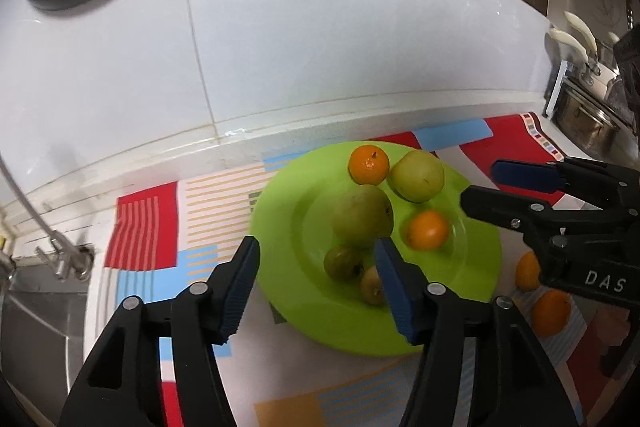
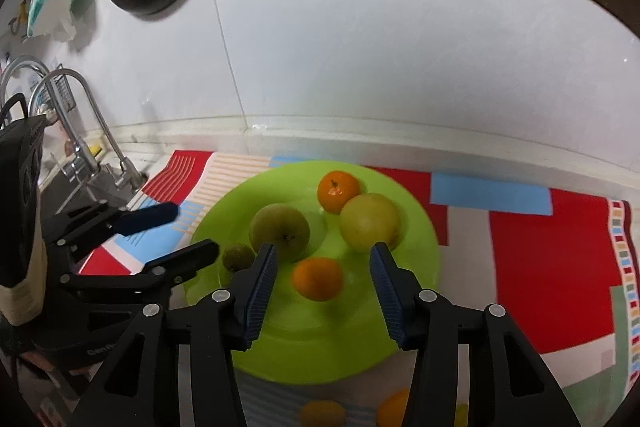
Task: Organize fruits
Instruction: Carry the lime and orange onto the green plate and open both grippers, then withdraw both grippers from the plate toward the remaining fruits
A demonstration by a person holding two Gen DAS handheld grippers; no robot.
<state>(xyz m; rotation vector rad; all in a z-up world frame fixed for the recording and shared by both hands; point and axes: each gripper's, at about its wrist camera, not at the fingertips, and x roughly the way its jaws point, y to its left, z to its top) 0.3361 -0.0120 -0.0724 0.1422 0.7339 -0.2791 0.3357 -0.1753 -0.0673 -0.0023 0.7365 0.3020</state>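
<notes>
Left wrist view: a lime-green plate (image 1: 288,227) sits on a patterned red, blue and white cloth (image 1: 144,231) spread over the desk, close under the white tiled wall (image 1: 320,47). On the plate I count six fruits: two oranges, one at the far rim (image 1: 368,165) and one toward the right (image 1: 428,229); two large pale green fruits, one in the middle (image 1: 362,215) and one behind it at the right (image 1: 417,175); and two small dull-green fruits at the near side (image 1: 344,262) (image 1: 372,285). Two more oranges lie off the plate on the cloth at the right (image 1: 527,270) (image 1: 551,311). The left hand-held gripper (image 1: 318,287) stands spread over the plate's near edge with nothing between its blue pads. The right hand-held gripper (image 1: 476,187) reaches in from the right, also parted and empty. Right wrist view: the same plate (image 2: 416,267) shows five fruits, two oranges, two large green ones and one small green one (image 2: 239,257); the sixth is hidden. The right hand-held gripper (image 2: 322,293) hangs spread above the nearer orange (image 2: 317,279) without touching it. Two blurred oranges lie on the cloth at the bottom (image 2: 323,413) (image 2: 394,407). Two curved taps (image 2: 80,131) stand at the left.
</notes>
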